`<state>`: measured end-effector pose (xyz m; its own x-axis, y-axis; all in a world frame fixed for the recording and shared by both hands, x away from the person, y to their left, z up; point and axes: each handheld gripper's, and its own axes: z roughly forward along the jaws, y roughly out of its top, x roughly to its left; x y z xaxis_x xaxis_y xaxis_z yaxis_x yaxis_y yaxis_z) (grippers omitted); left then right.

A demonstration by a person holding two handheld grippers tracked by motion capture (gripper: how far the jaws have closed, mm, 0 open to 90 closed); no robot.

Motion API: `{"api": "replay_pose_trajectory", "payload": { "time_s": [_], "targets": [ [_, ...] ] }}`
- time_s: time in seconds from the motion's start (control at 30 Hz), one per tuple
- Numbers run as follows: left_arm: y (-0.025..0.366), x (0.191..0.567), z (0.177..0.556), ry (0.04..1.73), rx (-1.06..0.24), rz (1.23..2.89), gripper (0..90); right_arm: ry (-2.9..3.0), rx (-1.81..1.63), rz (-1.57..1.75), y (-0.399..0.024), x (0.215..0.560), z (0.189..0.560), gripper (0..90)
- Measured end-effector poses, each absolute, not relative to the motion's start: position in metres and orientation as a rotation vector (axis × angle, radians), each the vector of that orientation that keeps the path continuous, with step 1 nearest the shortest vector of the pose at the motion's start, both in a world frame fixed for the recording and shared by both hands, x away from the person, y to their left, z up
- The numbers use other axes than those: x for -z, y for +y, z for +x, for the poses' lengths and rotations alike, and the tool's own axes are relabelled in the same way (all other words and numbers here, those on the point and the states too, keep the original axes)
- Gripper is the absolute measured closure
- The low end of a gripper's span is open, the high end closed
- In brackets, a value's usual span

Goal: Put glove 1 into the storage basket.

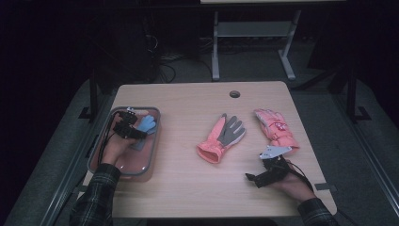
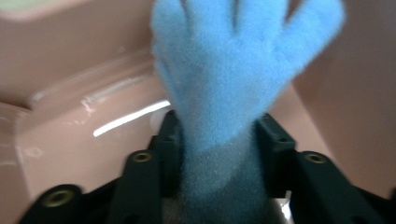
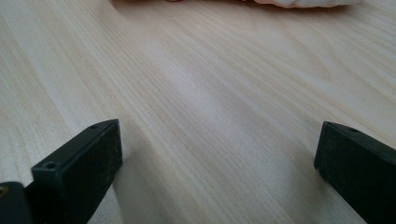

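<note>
The blue glove [image 2: 233, 79] lies in the pink tray [image 1: 106, 162] at the bench's [image 1: 188, 188] left edge, its grey cuff between my left fingers [image 2: 140, 177], which stand apart and seem no longer to press, glove fingertips pointing away from me, long axis along my jaws. To finish well I'd open wider and lift straight up so the fleece doesn't snag. My right fingers [image 3: 79, 163] rest wide open and empty on the bench, near the pink-and-grey glove [image 1: 221, 137] and pink glove [image 1: 275, 128].
</note>
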<state>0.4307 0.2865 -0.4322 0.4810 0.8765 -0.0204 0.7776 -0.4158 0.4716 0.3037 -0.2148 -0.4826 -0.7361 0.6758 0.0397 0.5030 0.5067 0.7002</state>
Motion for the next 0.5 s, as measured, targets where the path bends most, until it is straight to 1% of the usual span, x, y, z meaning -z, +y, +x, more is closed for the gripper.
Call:
{"api": "replay_pose_trajectory", "payload": {
  "time_s": [0.07, 0.2, 0.23, 0.33, 0.5],
  "targets": [
    [0.287, 0.434, 0.43, 1.369, -0.301, 2.311, 46.1, 2.512, -1.05, 1.002, -0.215, 0.483, 0.304, 0.4],
    [0.289, 0.433, 0.429, 1.372, -0.287, 2.312, 26.0, 2.513, -1.05, 1.001, -0.215, 0.483, 0.304, 0.4],
    [0.29, 0.432, 0.428, 1.365, -0.289, 2.303, 22.7, 2.513, -1.05, 1.001, -0.215, 0.483, 0.304, 0.4],
    [0.293, 0.427, 0.426, 1.351, -0.297, 2.29, 17.8, 2.512, -1.051, 1.001, -0.215, 0.483, 0.304, 0.4],
    [0.299, 0.415, 0.419, 1.338, -0.313, 2.284, 15.1, 2.515, -1.047, 1.0, -0.215, 0.482, 0.304, 0.4]
  ]
}}
